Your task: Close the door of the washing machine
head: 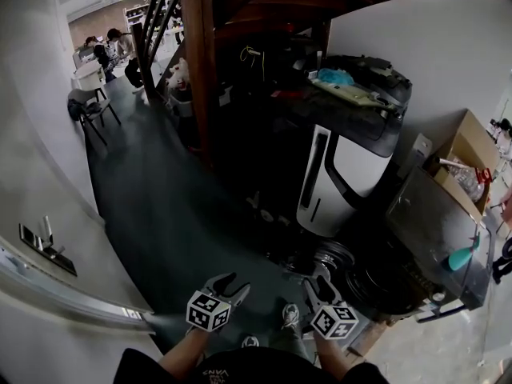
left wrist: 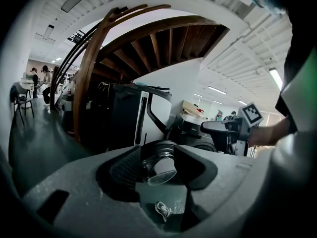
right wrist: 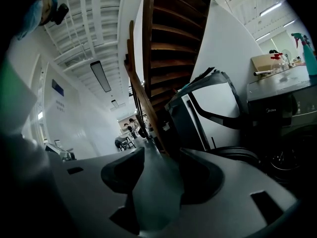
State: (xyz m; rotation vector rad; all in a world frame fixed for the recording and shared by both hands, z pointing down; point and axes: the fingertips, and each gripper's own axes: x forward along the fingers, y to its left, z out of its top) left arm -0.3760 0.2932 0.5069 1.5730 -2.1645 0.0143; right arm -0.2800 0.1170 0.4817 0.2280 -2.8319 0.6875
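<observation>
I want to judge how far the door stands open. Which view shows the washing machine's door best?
The left gripper view: the washing machine door faces the camera, swung open, its ring and glass bowl clear. In the head view the door is small and dark. The right gripper view shows only the door's rim, nearly edge-on.

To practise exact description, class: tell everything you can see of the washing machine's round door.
The round door is a dark ring with a silvery band, set around a bulging clear glass bowl on its inner face. It stands swung open, away from the front of the dark grey front-loading washing machine, low down beside the machine's opening. Nothing in view touches it.
</observation>
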